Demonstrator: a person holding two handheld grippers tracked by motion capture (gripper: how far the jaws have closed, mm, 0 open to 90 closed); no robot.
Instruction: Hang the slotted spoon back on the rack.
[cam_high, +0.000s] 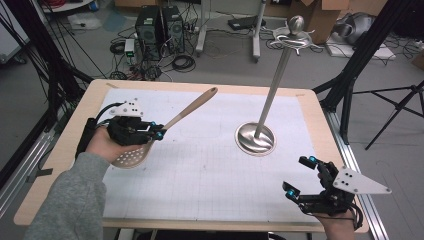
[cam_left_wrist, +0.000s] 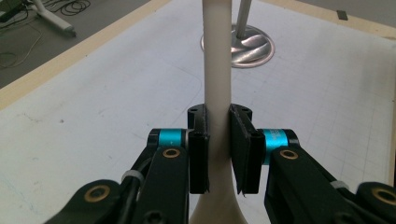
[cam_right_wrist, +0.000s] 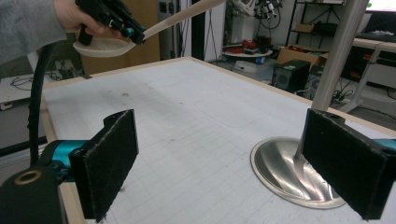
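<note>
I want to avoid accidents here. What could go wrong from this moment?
1. The left tool pinches the slotted spoon only on its narrow handle, near the bowl, so the spoon could twist or slip out.
2. The long handle points toward the metal stand; a swing might knock its pole.
3. The open right tool sits near the stand's base and could bump it.

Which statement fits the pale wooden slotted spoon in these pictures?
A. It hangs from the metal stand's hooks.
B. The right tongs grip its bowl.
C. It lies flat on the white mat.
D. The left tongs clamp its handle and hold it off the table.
D: the left tongs press both pads on the handle of the pale wooden slotted spoon, which the right gripper view shows held clear above the table.
</note>
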